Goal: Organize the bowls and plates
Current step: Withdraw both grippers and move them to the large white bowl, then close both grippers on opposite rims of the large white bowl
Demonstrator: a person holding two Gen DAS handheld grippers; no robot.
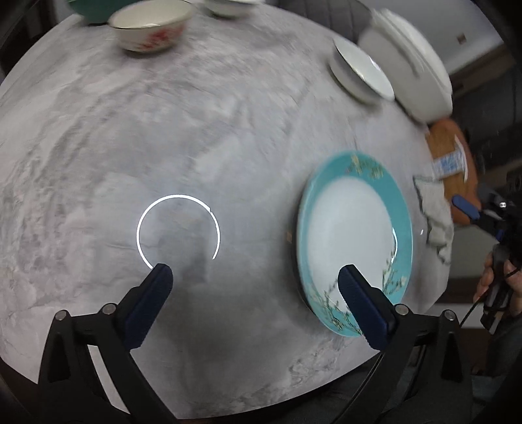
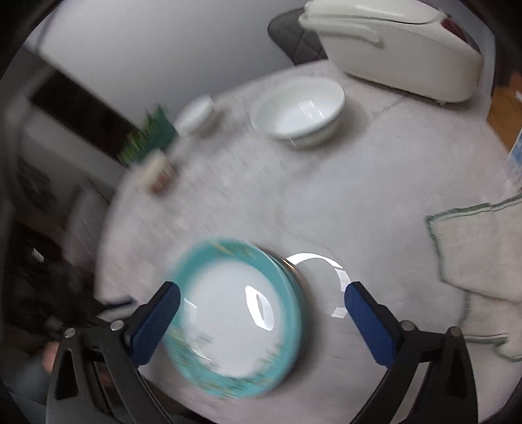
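Grey marbled tabletop (image 1: 202, 137): teal-rimmed plate (image 1: 352, 234) lower right, white bowl (image 1: 360, 70) and white appliance (image 1: 411, 65) upper right, red-patterned bowl (image 1: 150, 27) top left, cloth (image 1: 435, 212) right edge.

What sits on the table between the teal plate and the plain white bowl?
Nothing: in the right wrist view, bare marbled tabletop separates the teal plate from the white bowl.

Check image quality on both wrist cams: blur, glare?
Left wrist: mild motion smear on the floral bowl; ring-light glare on the table; teal plate fairly sharp. Right wrist: heavy smear on that plate and the far-left items; glare on the plate; white bowl clearer. Strong fisheye curvature in both.
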